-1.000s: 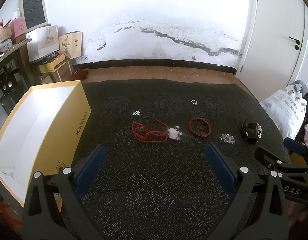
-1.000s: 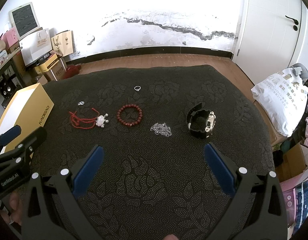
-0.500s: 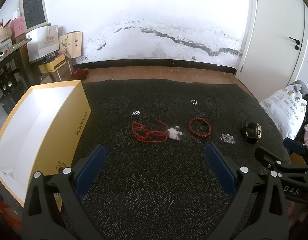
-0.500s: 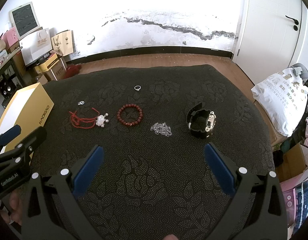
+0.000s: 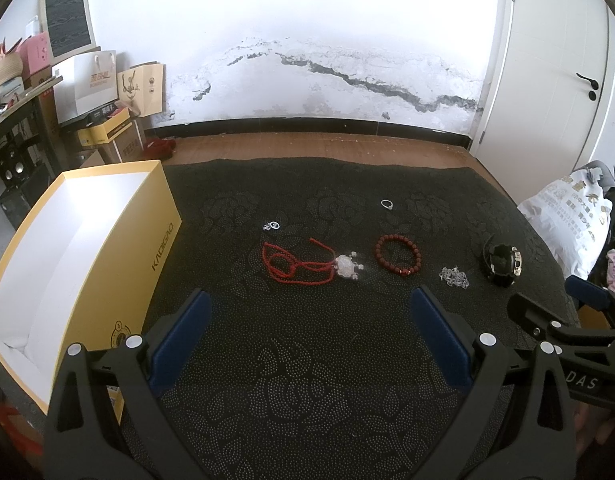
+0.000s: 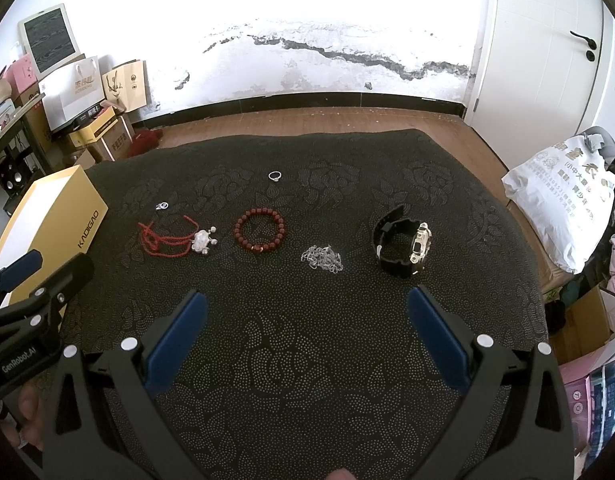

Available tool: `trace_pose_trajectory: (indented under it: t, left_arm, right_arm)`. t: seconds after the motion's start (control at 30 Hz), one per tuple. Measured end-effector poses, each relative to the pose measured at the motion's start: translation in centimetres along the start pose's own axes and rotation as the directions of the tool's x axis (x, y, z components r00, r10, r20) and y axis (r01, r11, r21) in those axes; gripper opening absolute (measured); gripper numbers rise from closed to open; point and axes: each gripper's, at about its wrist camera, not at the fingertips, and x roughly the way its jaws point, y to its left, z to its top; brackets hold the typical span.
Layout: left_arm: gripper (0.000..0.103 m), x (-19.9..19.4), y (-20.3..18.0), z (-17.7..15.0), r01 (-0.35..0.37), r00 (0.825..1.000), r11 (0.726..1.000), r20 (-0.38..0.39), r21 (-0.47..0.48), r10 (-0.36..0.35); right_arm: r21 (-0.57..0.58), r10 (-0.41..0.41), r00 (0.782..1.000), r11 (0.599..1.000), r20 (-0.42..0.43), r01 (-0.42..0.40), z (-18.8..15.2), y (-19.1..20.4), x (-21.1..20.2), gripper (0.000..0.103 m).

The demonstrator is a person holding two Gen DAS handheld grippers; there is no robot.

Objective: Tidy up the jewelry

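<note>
Jewelry lies in a row on a dark patterned cloth (image 5: 307,380). A red cord necklace with a white pendant (image 5: 303,264) (image 6: 175,240), a dark red bead bracelet (image 5: 398,255) (image 6: 260,229), a silver chain pile (image 5: 453,277) (image 6: 322,259), a black watch (image 5: 501,261) (image 6: 403,242), a silver ring (image 5: 387,204) (image 6: 274,176) and a small silver piece (image 5: 272,225) (image 6: 162,205). An open yellow box (image 5: 107,264) (image 6: 59,216) stands at the left. My left gripper (image 5: 307,316) and right gripper (image 6: 305,316) are open and empty, short of the jewelry.
A white printed bag (image 6: 563,196) sits off the cloth's right edge. Paper bags and boxes (image 5: 103,92) stand at the back left by the wall. A white door (image 5: 547,60) is at the back right. Wooden floor (image 5: 327,144) lies beyond the cloth.
</note>
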Motion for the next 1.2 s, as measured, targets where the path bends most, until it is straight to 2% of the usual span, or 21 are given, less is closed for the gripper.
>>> trace_pose_trajectory:
  t: [0.9, 1.2]
  left_arm:
    - [0.097, 0.01, -0.02, -0.09, 0.003, 1.0, 1.0, -0.001, -0.003, -0.003]
    - [0.097, 0.81, 0.38, -0.37, 0.008, 1.0, 1.0, -0.028, -0.018, -0.009]
  right_arm:
    - [0.003, 0.0, 1.0, 1.0, -0.001, 0.0, 0.0, -0.03, 0.09, 0.097]
    - [0.003, -0.003, 1.0, 1.0, -0.007, 0.003, 0.17, 0.0, 0.43, 0.097]
